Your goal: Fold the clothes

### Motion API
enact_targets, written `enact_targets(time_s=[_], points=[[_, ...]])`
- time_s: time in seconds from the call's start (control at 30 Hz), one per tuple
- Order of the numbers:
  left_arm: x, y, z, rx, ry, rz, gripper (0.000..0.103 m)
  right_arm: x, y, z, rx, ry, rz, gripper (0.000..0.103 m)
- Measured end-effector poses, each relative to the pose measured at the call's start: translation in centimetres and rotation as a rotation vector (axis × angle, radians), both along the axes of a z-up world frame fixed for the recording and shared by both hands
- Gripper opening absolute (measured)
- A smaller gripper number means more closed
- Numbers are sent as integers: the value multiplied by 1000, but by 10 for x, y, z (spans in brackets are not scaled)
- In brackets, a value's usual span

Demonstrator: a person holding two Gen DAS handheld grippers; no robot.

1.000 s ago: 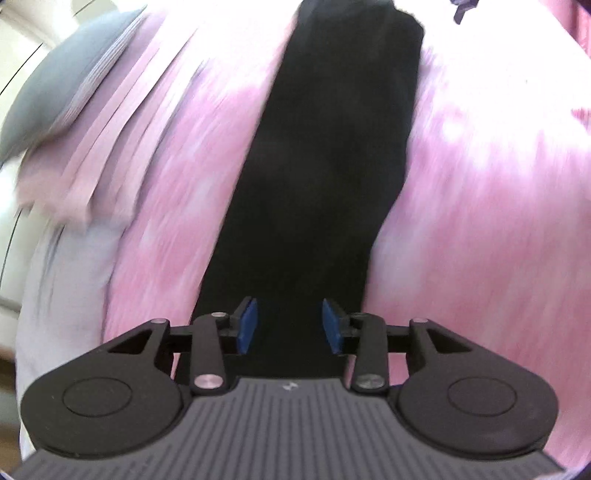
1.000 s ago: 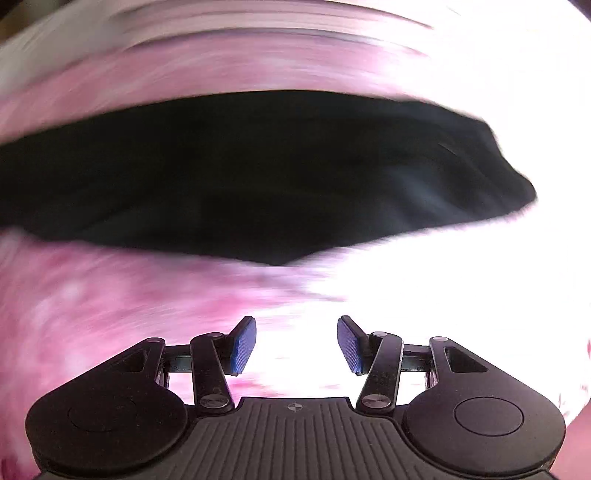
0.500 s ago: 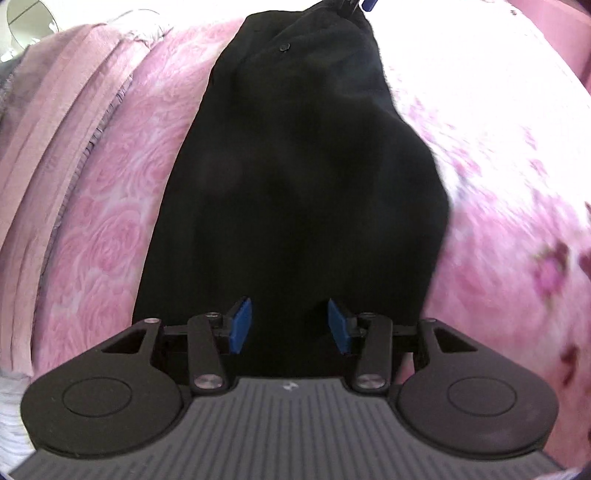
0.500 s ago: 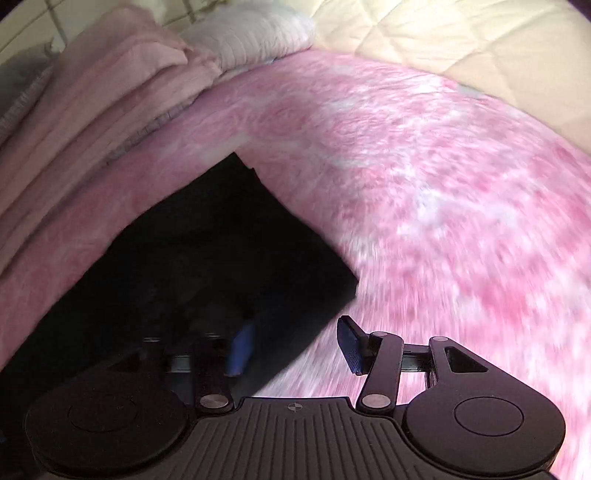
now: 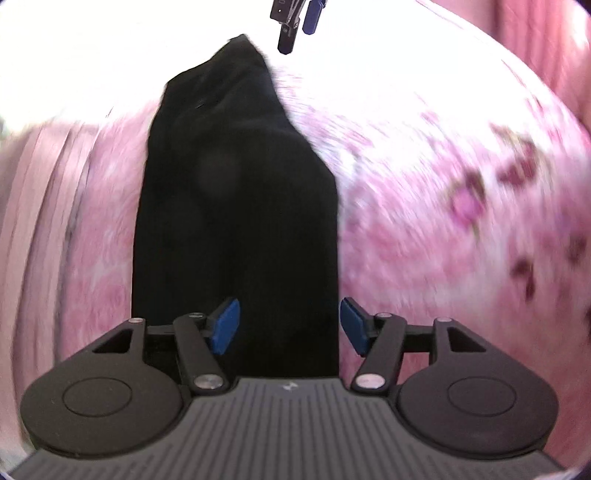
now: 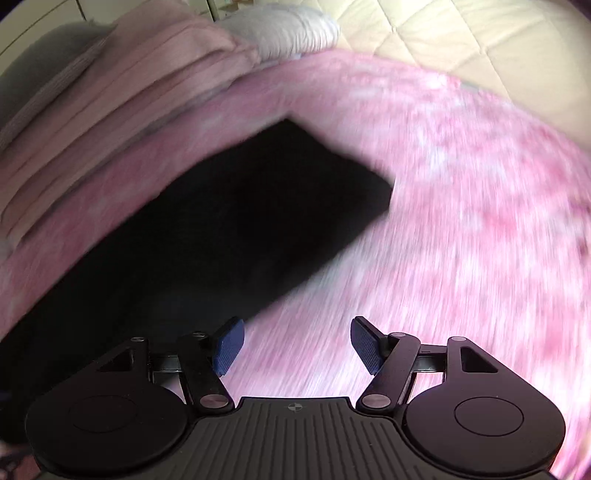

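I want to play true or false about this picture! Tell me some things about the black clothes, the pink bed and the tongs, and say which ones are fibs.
1. The black garment lies on a pink flowery bed cover. True.
2. The left tongs are squeezed shut on the garment. False: their blue pads stand apart, open, with the cloth showing between them.
3. The right tongs are open and hold nothing. True.
4. The garment is bright yellow. False: it is black.
5. In the right wrist view, folded pink blankets are stacked past the garment's far side. True.
6. A white pillow sits on top of the black garment. False: it lies far off, by the cream headboard.
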State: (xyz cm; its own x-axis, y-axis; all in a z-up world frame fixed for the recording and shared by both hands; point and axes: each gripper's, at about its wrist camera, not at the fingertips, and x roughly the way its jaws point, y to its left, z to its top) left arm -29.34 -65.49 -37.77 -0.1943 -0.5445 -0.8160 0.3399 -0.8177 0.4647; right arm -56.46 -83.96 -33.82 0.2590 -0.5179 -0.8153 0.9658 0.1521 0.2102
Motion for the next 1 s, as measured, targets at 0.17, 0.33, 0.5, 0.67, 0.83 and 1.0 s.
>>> enact_targets(time_s=[0.17,0.33,0.5,0.67,0.83,1.0], points=[[22,-18,9,42,93,80,9,43,99,-1,52,32,-6,67],[48,-55,47,119,269,230,1,104,153,-6,39,9,21,68],[56,-80,54,119,289,251,1,163,156,-22,-23,-65,66,71],[65,-84,61,111,299,235,1,175,130,-37,-47,-136,-79,71],[69,-81,56,115,312,229,1,190,96,-47,-127,-28,-80,71],[56,-66,40,137,279,163,1,133,110,-36,-168,98,-261,71]])
